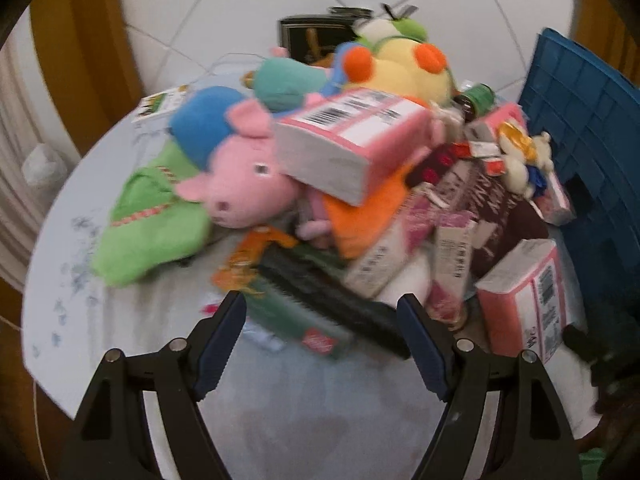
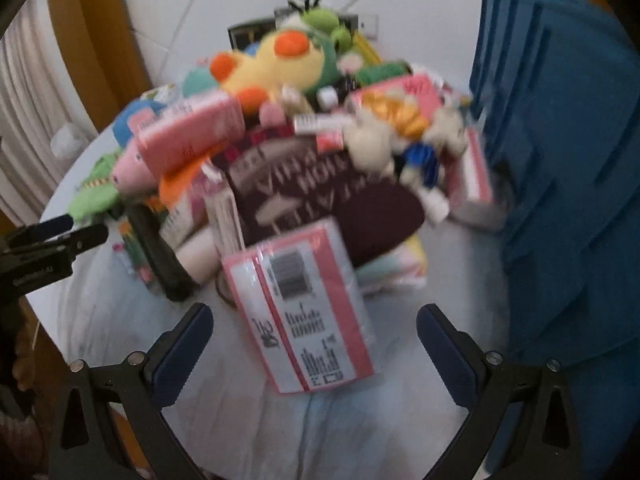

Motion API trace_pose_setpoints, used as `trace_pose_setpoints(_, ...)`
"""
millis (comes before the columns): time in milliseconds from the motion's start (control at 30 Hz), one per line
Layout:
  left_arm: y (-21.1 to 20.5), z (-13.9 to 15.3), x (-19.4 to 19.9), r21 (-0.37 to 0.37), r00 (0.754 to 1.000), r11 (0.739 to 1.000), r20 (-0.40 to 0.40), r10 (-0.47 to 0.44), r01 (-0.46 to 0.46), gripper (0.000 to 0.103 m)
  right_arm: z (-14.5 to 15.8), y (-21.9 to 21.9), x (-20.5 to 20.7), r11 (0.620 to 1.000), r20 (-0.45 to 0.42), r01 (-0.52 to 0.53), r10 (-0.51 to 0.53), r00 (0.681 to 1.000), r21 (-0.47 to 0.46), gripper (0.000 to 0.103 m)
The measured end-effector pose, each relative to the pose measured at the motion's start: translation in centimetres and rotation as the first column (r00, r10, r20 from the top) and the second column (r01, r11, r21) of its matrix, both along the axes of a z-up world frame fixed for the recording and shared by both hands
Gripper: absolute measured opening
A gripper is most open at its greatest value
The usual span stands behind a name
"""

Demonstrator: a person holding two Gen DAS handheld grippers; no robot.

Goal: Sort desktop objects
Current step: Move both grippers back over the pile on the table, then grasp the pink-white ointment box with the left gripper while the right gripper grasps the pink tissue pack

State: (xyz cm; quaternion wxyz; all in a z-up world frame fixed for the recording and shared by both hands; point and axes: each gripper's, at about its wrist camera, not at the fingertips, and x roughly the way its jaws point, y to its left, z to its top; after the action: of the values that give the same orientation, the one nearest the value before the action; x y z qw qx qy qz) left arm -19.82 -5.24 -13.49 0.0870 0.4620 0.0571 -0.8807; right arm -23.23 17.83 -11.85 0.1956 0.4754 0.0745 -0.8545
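A pile of mixed objects covers the round white table. In the left wrist view a pink pig plush lies beside a green plush, with a pink tissue pack leaning on top. My left gripper is open just above a long black brush and a green packet, touching neither. In the right wrist view my right gripper is open, its fingers standing wide on either side of another pink tissue pack without touching it. Behind that pack lies a dark maroon bag.
A blue plastic crate stands on the table's right side, close to the right fingers. A yellow plush with orange spots, small boxes and a cream plush fill the pile's back. The left gripper shows at the right wrist view's left edge.
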Motion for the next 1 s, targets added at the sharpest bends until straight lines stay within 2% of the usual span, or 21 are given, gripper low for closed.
trace_pose_setpoints(100,2.6,-1.2,-1.3,0.004,0.998,0.998,-0.002,-0.059,0.059,0.077,-1.8,0.0,-0.2,1.0,0.031,-0.001,0.001,1.0,0.01,0.103)
trace_pose_setpoints(267,6.1,-2.8,-3.6,-0.007,0.991,0.991,-0.015,-0.131,0.131,0.075,-2.6,1.5,-0.2,0.999,0.042,0.041,-0.042,0.998,0.024,0.103)
trace_pose_setpoints(300,6.8,-3.3,-4.3,-0.01,0.989,0.989,-0.014,-0.145,0.145,0.072,-2.8,1.9,-0.2,0.998,0.048,0.051,-0.052,0.997,0.027,0.103)
trace_pose_setpoints(367,7.7,-4.2,-5.5,-0.016,0.987,0.987,-0.006,-0.163,0.163,0.059,-3.2,2.5,-0.3,0.998,0.064,0.059,-0.061,0.996,0.023,0.103)
trace_pose_setpoints(433,8.1,-4.9,-6.6,0.022,0.98,0.98,-0.006,-0.198,0.198,0.032,-3.6,2.7,-0.3,0.998,0.076,0.057,-0.058,0.995,0.021,0.103)
trace_pose_setpoints(467,8.3,-5.0,-6.9,0.059,0.977,0.975,-0.01,-0.214,0.214,0.031,-3.9,2.7,-0.3,0.998,0.081,0.053,-0.055,0.995,0.021,0.103)
trace_pose_setpoints(600,9.1,-4.4,-5.6,0.003,0.968,0.969,-0.033,-0.247,0.248,0.03,-4.7,1.7,-0.4,0.999,0.091,0.021,-0.024,0.996,0.027,0.103)
trace_pose_setpoints(800,8.1,-2.3,-3.2,0.019,0.968,0.97,-0.072,-0.241,0.243,0.029,-5.9,-0.4,-1.7,1.0,0.09,-0.017,0.015,0.996,0.022,0.103)
trace_pose_setpoints(833,8.1,-1.9,-3.1,0.004,0.967,0.971,-0.082,-0.24,0.241,0.006,-6.1,-0.7,-2.0,1.0,0.091,-0.025,0.023,0.996,0.012,0.103)
trace_pose_setpoints(867,8.1,-1.7,-3.0,-0.003,0.967,0.97,-0.079,-0.242,0.242,0.003,-6.2,-1.1,-2.3,0.999,0.09,-0.034,0.033,0.995,0.008,0.103)
trace_pose_setpoints(933,8.0,-1.5,-3.1,0.008,0.968,0.97,-0.071,-0.241,0.243,0.003,-6.3,-1.9,-2.6,0.998,0.083,-0.053,0.052,0.995,0.013,0.102)
trace_pose_setpoints(1000,7.8,-1.6,-3.2,0.002,0.97,0.972,-0.065,-0.235,0.236,0.003,-6.2,-2.4,-2.7,0.998,0.067,-0.063,0.061,0.996,0.028,0.094)
